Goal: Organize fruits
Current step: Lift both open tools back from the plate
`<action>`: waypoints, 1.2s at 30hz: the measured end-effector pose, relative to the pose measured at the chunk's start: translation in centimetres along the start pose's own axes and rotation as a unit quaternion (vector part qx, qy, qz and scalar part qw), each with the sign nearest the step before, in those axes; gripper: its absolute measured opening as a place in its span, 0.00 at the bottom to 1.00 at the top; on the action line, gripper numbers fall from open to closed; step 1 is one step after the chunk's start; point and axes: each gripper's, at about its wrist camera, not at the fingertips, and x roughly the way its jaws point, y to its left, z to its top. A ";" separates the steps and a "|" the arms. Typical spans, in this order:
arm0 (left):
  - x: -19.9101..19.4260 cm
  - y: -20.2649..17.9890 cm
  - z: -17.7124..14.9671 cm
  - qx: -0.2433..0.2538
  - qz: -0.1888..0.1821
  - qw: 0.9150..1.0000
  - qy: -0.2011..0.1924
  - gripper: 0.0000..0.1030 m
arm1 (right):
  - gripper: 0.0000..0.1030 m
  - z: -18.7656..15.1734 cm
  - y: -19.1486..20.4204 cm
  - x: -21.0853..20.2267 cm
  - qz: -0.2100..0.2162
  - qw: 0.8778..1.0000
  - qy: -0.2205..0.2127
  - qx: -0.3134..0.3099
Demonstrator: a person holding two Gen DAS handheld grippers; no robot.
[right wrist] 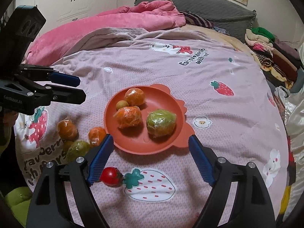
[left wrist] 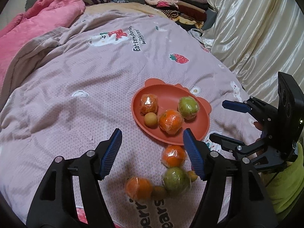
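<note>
Left gripper (left wrist: pixel 152 152) jaws wide apart, empty; right gripper (right wrist: pixel 151 154) likewise.

Glossy-wrapped oranges (right wrist: pixel 129 117), matt plate (right wrist: pixel 163 100), cloth bedspread (right wrist: pixel 133 66).

The right gripper (right wrist: pixel 151 142) hangs with jaws spread wide over the near rim of a round terracotta-red plate (right wrist: pixel 167 102) on a pink strawberry-print blanket (right wrist: pixel 152 64). The plate holds two plastic-wrapped oranges (right wrist: pixel 129 117), a wrapped green fruit (right wrist: pixel 161 123) and a small yellowish fruit (right wrist: pixel 121 105). A small red tomato (right wrist: pixel 110 173) lies just beside the left blue finger pad (right wrist: pixel 99 159).
</note>
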 end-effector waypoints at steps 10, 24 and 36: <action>-1.2 -0.5 -0.5 0.004 0.005 1.000 -0.017 0.72 | 0.84 -0.8 0.0 -1.4 -0.008 1.000 -0.009 0.015; -3.3 -1.4 -1.4 0.008 0.012 0.999 -0.039 0.85 | 0.89 -1.5 0.2 -3.1 -0.018 0.999 -0.021 0.031; -4.8 -1.7 -2.1 0.008 0.014 0.999 -0.049 0.86 | 0.89 -2.1 0.6 -4.3 -0.020 0.999 -0.024 0.033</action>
